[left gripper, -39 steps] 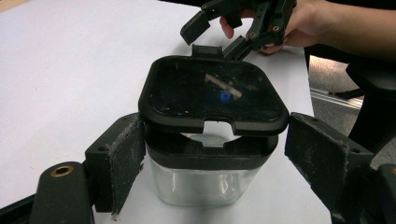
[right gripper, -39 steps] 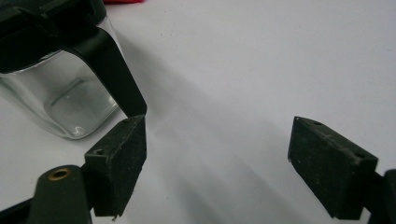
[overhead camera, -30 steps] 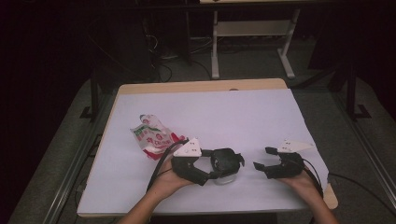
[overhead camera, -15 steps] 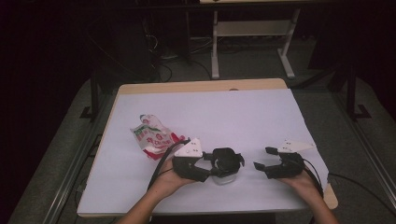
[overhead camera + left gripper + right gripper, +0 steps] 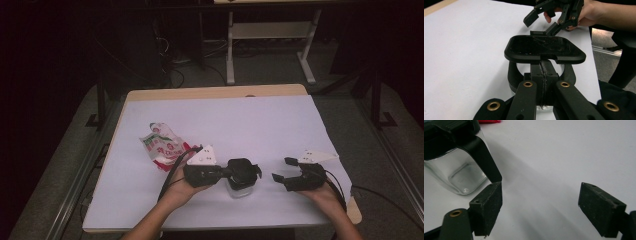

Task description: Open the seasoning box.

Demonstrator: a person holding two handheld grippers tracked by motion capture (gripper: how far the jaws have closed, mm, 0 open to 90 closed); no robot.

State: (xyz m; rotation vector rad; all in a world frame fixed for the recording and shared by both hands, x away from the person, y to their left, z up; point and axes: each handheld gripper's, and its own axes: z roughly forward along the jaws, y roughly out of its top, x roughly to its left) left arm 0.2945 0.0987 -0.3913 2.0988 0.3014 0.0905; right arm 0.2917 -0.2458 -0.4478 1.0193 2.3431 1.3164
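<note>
- Dark room all round, with a white-covered table (image 5: 220,120) lit in the middle.
- Clear jar (image 5: 240,187) with a black lid (image 5: 544,48) is stood near the front edge, a bit right of centre.
- Left gripper (image 5: 227,173) is clamped tight on the lid's tab, jaws pressed together.
- Right gripper (image 5: 281,170) is held just right of the jar, jaws wide, nothing gripped.
- Jar sits to the left of those open jaws, so that side looks like the likely way in.
- Crumpled snack bag (image 5: 162,146) is left farther off to the left.

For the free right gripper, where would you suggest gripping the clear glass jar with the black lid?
Probably the black side clip facing the right gripper: it hangs loose beside the clear glass jar, just ahead of the open jaws, while the left gripper pinches the opposite lid tab.
</note>
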